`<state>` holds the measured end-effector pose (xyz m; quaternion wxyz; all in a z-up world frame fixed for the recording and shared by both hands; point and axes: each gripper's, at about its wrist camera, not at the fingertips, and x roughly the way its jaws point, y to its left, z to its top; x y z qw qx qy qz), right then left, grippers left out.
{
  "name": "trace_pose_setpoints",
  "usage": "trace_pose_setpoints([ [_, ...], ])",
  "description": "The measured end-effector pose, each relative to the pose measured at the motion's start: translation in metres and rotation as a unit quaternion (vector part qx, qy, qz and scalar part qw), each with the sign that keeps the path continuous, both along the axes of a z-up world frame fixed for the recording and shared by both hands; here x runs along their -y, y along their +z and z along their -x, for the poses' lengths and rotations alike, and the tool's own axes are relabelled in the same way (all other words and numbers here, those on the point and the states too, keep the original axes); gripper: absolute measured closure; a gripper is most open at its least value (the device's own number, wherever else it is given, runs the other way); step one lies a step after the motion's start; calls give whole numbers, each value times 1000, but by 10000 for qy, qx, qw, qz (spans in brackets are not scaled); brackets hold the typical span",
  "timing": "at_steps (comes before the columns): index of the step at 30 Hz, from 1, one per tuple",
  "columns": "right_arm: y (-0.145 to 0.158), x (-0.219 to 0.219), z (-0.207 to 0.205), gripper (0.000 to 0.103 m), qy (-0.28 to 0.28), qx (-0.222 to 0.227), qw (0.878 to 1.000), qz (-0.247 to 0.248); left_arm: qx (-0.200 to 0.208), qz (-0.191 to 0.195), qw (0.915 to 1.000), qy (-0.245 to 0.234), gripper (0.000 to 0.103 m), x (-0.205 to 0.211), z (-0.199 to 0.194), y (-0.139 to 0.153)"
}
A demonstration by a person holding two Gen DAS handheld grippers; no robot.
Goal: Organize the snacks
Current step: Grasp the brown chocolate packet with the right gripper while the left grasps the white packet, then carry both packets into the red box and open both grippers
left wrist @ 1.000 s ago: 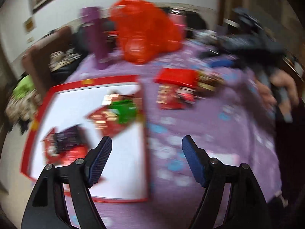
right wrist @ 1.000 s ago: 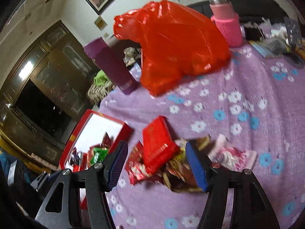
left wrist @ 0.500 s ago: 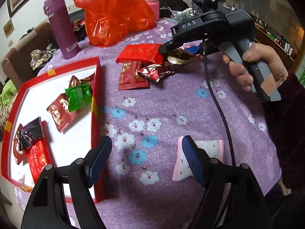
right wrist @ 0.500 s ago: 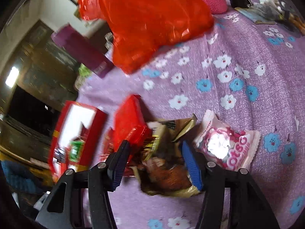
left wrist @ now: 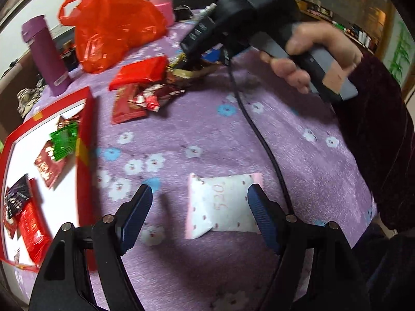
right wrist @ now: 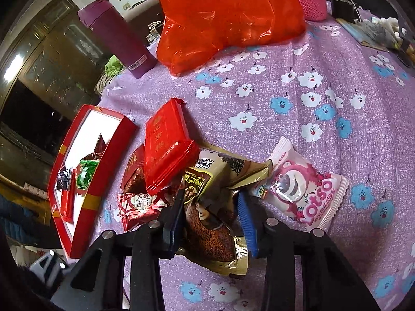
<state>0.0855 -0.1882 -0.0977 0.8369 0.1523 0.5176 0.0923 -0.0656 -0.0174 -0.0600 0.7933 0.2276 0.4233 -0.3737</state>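
Pink-and-white pouch (left wrist: 223, 206) marked "520" lies flat on the table (left wrist: 298, 155), inside your left gripper (left wrist: 199, 208) span. Left jaws are wide open and hold nothing. The pouch sits off-centre, hard against the right-hand pad, with a clear gap to the left-hand pad. Its long axis runs across the gap, pad to pad, so closing would squeeze it end to end; my read is you'd want to shift right or rotate first. Red tray (left wrist: 84, 129) is just to the left, already holding several packets. Left hand is the nearer one for this pouch.

Right wrist view: your right gripper (right wrist: 211, 220) is down in the snack pile, jaws partly closed around a brown-and-gold packet (right wrist: 215, 238). The left-hand pad looks to touch the wrapper; whether the right-hand pad bears on it I can't tell, so grip is unconfirmed. That packet's long axis runs along the fingers, away from the camera. Red packet (right wrist: 166, 153) overlaps the pile's far left, and the Lotso pouch (right wrist: 301, 189) lies just right of the jaws. Tray (right wrist: 85, 181) is well left, so the carry goes that way.
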Motion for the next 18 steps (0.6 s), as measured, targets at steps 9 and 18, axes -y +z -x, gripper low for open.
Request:
trace_pose_setpoints([
  [9,1,6,2,63,-77,-35,9999,-123,-209,46,9997,-98,28,8,2,-13],
  [18,1,4,2,64,-116,-36,9999,-119,23,266,9993,-246,64,9,20,-10],
])
